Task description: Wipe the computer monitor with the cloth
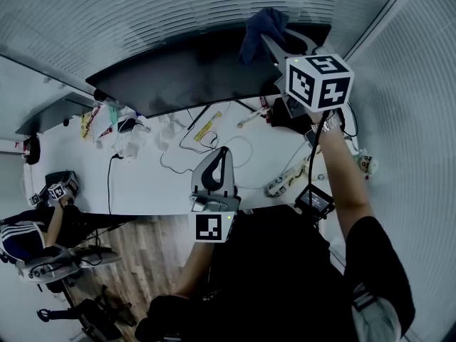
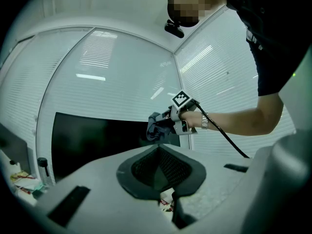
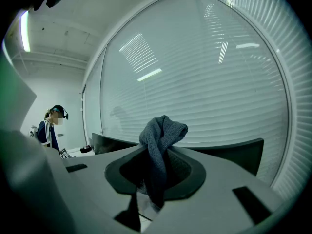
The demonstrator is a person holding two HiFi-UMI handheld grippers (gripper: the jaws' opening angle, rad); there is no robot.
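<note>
Two claws in play, but only one is doing anything. The right claw [image 1: 269,40] is pinching a dark blue-grey knitted cloth [image 1: 258,28], and its own camera shows the fabric bunched up between the pads with a tail hanging out below. It's holding the cloth up at the top right corner of the wide, curved black computer monitor [image 1: 185,77]. The cloth looks pressed against the top edge there, or right at it. I honestly can't tell whether it's on the glass or just on the rim.

The left claw [image 1: 221,155] is parked low in front of the monitor, over the white desk surface [image 1: 142,184]. Its pads are pressed together with nothing between them.

As for progress, my guess is the wipe is just beginning or is only working that one corner. The screen is dark and even all over, so no cleaned patch shows. If the corner is the starting point, then the whole stretch of panel left of it, plus the lower half, is left to cover. The tangle of white and black cables [image 1: 214,144] lies below the monitor, well clear of the cloth.
</note>
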